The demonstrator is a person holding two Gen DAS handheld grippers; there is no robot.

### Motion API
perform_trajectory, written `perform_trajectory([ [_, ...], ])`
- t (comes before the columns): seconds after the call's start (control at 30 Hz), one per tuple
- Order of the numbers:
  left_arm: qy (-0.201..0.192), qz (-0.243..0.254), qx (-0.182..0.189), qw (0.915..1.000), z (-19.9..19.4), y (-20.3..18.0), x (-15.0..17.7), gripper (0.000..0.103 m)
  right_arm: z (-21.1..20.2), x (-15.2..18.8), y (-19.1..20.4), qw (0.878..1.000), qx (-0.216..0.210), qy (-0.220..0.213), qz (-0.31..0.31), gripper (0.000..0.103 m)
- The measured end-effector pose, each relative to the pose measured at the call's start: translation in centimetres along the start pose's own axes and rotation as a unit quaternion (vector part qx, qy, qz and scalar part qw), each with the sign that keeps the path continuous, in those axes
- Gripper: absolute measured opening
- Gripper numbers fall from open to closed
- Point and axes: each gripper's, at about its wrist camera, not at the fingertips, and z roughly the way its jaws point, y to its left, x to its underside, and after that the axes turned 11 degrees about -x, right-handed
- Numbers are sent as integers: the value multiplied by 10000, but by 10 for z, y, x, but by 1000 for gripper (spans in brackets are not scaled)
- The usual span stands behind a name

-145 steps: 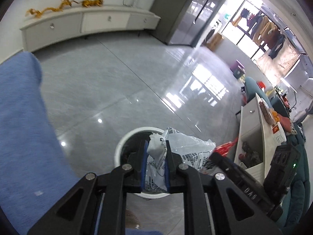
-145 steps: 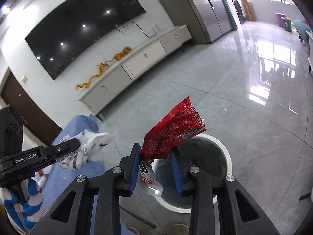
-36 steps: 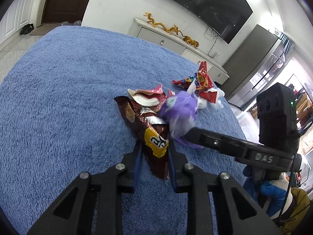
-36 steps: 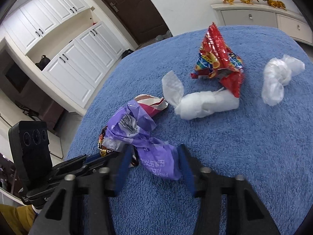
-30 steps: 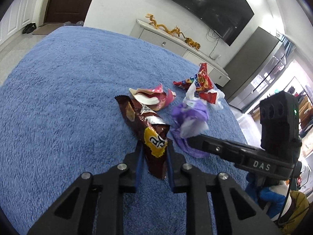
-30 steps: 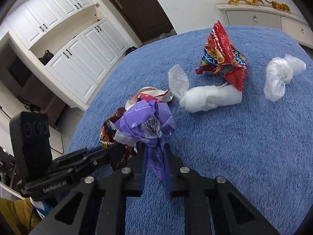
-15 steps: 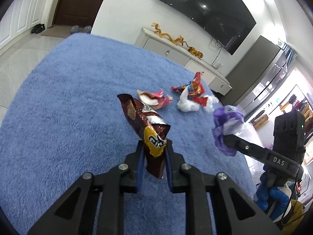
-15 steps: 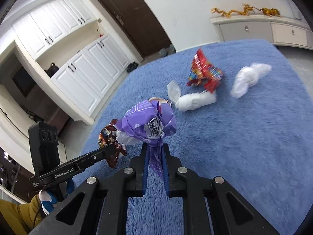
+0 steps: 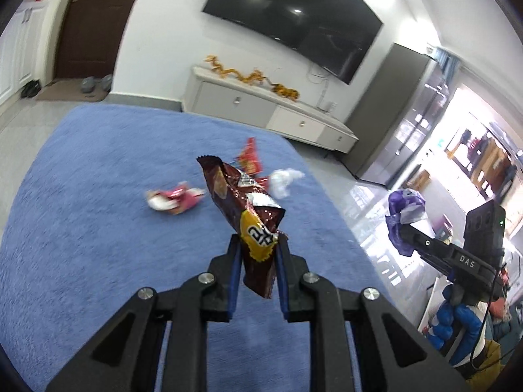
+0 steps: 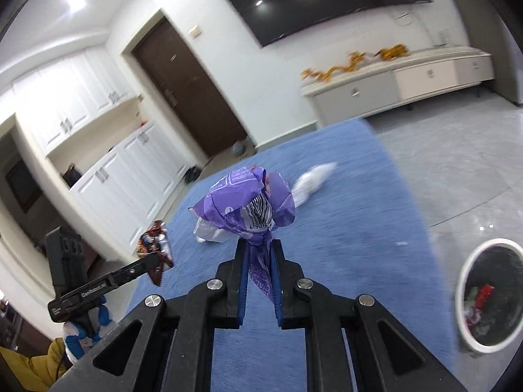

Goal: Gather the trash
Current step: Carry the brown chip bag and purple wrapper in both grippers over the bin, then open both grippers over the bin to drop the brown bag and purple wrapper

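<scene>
My left gripper point(image 9: 258, 251) is shut on a brown snack wrapper point(image 9: 243, 209) and holds it up above the blue rug point(image 9: 81, 228). My right gripper point(image 10: 260, 251) is shut on a crumpled purple wrapper point(image 10: 245, 209), also raised; it shows in the left wrist view point(image 9: 403, 219). A pink wrapper point(image 9: 173, 199), a red wrapper point(image 9: 250, 160) and a white plastic wad point(image 9: 284, 179) lie on the rug. The white-rimmed trash bin point(image 10: 490, 297), with trash inside, stands on the floor at the right of the right wrist view.
A low white TV cabinet point(image 9: 268, 114) runs along the far wall under a wall TV point(image 9: 294, 26). Grey glossy floor point(image 10: 457, 170) borders the rug. White cupboards point(image 10: 108, 176) and a dark door point(image 10: 189, 88) stand to the left.
Both grippers have lifted higher with their wrappers and swung right toward the rug's edge; the bin has come into the right wrist view.
</scene>
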Motion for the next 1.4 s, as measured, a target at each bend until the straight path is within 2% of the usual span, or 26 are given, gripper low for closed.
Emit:
perform_trajectory([
  [0.17,-1,487,298,9984,9,-55,-14,18,-53,-3,-30,9973,480,-512,207,13],
  [0.33,108,1047,652,9923,31,-125,-22,18,-95,0,-67,9905,961,-866,474,13],
  [0.53,419,1712,1055,9787,76,-219,-17,18,-128,15,-121,9771,1504,-1096,1028,13],
  [0.77,1000,2379,1285,9575,139,-315,6,18,-148,34,-186,9623,1769,-1154,1711,13],
  [0.9,1296,2611,1349,9470,177,-354,19,19,-151,43,-219,9551,1872,-1074,2031,14],
  [1.07,1630,2716,1400,9381,220,-391,37,21,-147,49,-250,9460,2066,-952,2310,16],
  [1.1,1728,2683,1425,9369,229,-396,41,21,-146,50,-251,9443,2099,-935,2355,19],
  [1.17,1891,2608,1428,9359,243,-406,51,30,-146,53,-264,9394,2196,-889,2478,27],
  [1.2,1965,2528,1395,9370,253,-409,53,42,-146,55,-269,9368,2247,-885,2531,34],
  [1.23,1992,2470,1400,9379,257,-408,55,49,-147,56,-273,9354,2267,-882,2568,38],
  [1.4,2262,2099,1451,9401,283,-405,56,55,-151,63,-282,9295,2355,-869,2702,42],
])
